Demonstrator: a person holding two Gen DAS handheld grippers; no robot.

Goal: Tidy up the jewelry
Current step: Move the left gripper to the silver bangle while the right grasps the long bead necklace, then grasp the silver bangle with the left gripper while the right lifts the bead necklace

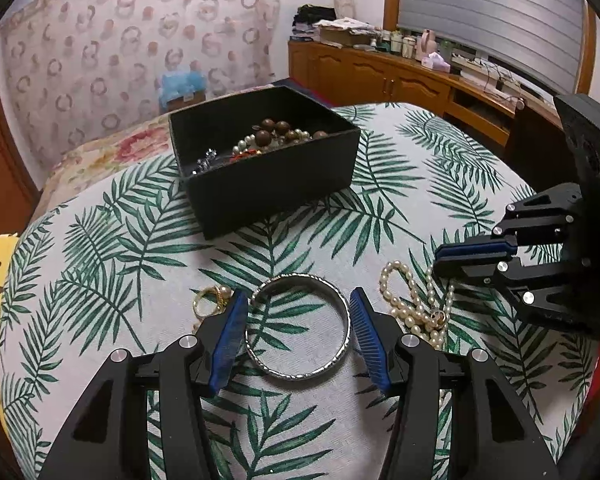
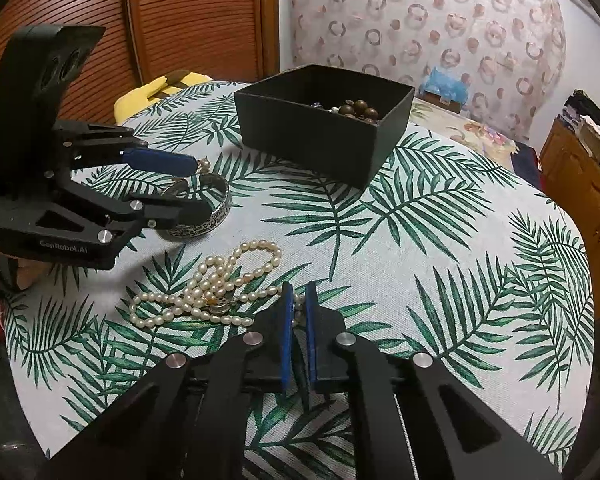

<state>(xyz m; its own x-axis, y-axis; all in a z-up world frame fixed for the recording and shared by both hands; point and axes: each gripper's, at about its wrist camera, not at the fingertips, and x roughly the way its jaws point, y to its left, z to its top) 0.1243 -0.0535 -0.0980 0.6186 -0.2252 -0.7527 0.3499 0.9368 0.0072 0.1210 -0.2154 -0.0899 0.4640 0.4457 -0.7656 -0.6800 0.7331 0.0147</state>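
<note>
A silver bangle lies flat on the leaf-print tablecloth. My left gripper is open, with a blue pad close on either side of the bangle. A small gold and pearl piece lies just left of it. The right wrist view shows the left gripper straddling the bangle. A tangled pearl necklace lies in front of my right gripper, whose jaws are pinched on one strand at their tips. In the left wrist view the right gripper meets the pearl necklace.
A black open box holding brown beads, pearls and other jewelry stands farther back on the round table. A yellow object sits at the table's edge. Beyond are a floral bed and a wooden cabinet.
</note>
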